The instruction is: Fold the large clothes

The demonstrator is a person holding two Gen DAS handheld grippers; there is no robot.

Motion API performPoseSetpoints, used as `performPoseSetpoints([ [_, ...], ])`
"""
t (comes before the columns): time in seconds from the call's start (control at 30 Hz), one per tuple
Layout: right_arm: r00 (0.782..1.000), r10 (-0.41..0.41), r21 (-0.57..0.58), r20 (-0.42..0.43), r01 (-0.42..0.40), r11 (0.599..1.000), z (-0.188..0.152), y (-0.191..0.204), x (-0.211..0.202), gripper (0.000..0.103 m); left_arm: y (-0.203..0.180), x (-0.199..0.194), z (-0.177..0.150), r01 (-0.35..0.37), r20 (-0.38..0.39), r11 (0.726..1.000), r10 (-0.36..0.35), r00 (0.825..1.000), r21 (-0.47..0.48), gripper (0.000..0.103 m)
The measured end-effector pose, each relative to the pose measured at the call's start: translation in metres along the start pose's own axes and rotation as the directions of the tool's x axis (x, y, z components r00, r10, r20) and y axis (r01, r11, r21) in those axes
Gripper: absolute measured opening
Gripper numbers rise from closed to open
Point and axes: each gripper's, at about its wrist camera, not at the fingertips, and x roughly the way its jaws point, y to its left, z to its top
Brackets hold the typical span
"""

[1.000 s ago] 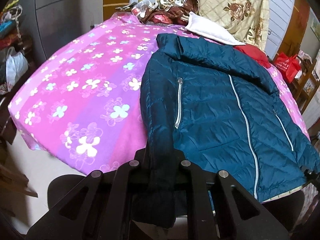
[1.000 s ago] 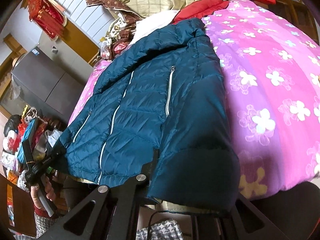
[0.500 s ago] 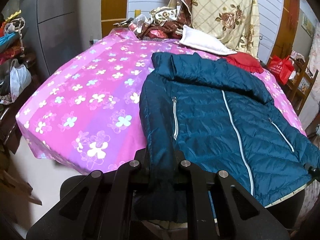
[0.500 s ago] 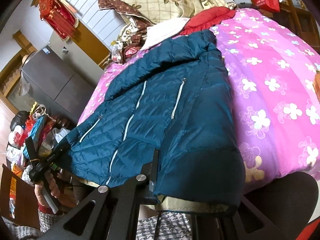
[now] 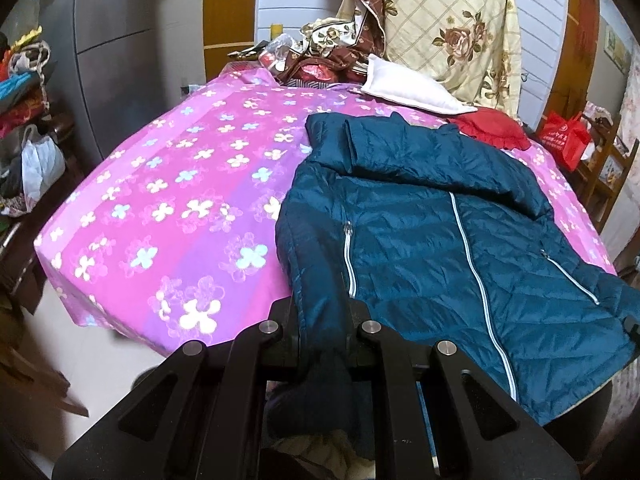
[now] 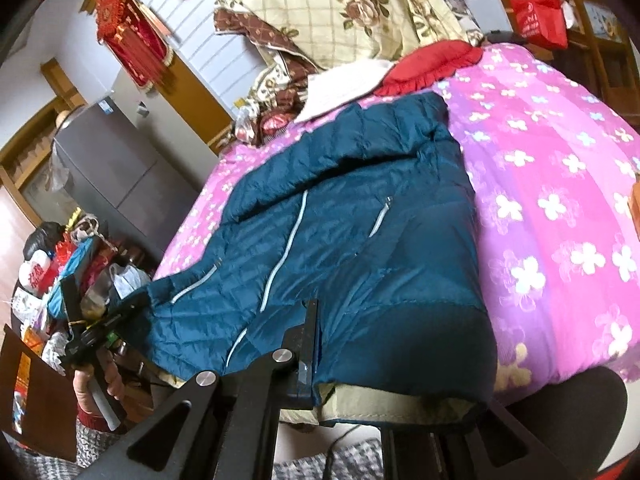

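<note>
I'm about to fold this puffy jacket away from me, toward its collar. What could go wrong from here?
1. The jacket fabric looks slick; the left gripper pinches only a narrow bunch of hem, so it may slip out.
2. The right gripper holds the hem by its edge; the beige lining could pull free.
3. A fold carried too far could land on the white pillow and red cushion.

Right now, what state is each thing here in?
Jacket: zipped, front up on the bed, hem held at both near corners.
Left gripper: shut on the jacket.
Right gripper: shut on the jacket.
Bedspread: spread flat.
</note>
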Motion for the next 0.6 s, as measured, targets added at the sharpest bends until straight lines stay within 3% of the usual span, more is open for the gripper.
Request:
performPoseSetpoints([
  [0.6,0.997,0.035,0.018,0.067,-0.036,0.999,0.028,-0.016,-0.006,0.007,-0.031,0.012,0.065,-0.048,0.055,0.998,0.046,0.997,0.028,0.009],
])
